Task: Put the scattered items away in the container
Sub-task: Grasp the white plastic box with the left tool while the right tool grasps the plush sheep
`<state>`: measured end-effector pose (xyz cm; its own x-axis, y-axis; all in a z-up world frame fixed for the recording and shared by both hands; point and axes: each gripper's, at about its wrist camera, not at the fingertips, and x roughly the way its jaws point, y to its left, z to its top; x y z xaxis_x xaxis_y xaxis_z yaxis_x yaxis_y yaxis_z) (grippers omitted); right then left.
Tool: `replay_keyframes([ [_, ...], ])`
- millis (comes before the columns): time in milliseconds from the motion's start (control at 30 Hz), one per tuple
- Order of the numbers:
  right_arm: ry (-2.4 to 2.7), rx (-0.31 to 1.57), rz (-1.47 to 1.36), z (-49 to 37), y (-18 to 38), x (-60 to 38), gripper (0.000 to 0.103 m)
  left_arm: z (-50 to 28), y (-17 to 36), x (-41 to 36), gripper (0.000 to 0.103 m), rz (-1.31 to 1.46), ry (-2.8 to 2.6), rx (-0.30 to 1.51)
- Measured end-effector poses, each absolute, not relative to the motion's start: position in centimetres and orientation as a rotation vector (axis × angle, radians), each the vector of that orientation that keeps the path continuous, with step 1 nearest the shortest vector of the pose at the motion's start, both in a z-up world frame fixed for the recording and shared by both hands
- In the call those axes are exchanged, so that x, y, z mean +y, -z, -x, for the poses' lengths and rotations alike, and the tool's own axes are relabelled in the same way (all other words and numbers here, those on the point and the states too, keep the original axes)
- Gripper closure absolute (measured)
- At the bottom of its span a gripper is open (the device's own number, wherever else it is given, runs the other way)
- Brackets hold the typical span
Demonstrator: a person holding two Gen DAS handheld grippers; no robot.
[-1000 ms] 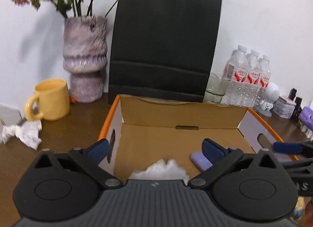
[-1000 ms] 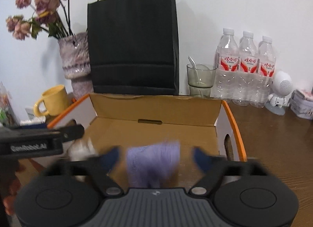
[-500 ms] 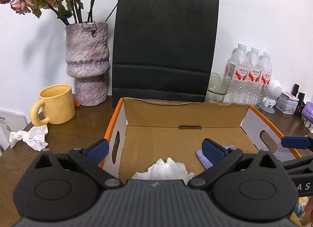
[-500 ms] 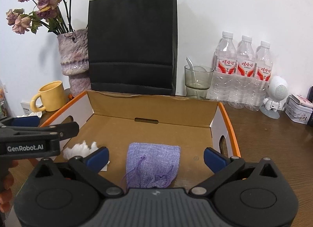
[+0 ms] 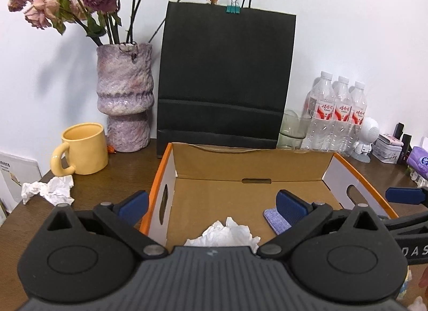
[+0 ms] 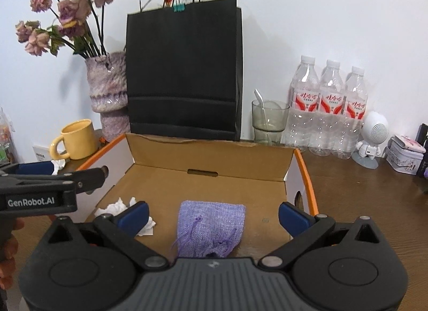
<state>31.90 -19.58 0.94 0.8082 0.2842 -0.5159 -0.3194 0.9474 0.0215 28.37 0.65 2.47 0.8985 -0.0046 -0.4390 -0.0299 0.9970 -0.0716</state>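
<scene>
Pouch dropped, one tissue left outside

A second ago the pouch [image 6: 211, 228] blurred between our right gripper [image 6: 212, 213] jaws; now it lies flat in the box [image 6: 302, 163], just below them, both grippers spread and empty. Left gripper [image 5: 211, 205] hangs over boxed tissue [image 5: 224, 234]; a crumpled tissue [image 5: 50, 189] waits far left

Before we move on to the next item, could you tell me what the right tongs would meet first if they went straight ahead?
Probably the purple drawstring pouch lying on the cardboard box floor, centred between the open right tongs; beyond it, the box's back wall. Depth is hard to judge.
</scene>
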Motion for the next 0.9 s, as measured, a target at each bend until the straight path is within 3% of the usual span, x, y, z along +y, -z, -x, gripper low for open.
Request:
replay_keyframes([
  [533,-0.311,0.504,0.071,-22.6,-2.4,-23.2,0.000,-19.2,-3.0,0.9,0.000,0.074,-0.022,0.451],
  [900,-0.290,0.565,0.068,-16.6,0.3,-25.7,0.000,-13.8,-0.4,1.2,0.000,0.085,-0.040,0.517],
])
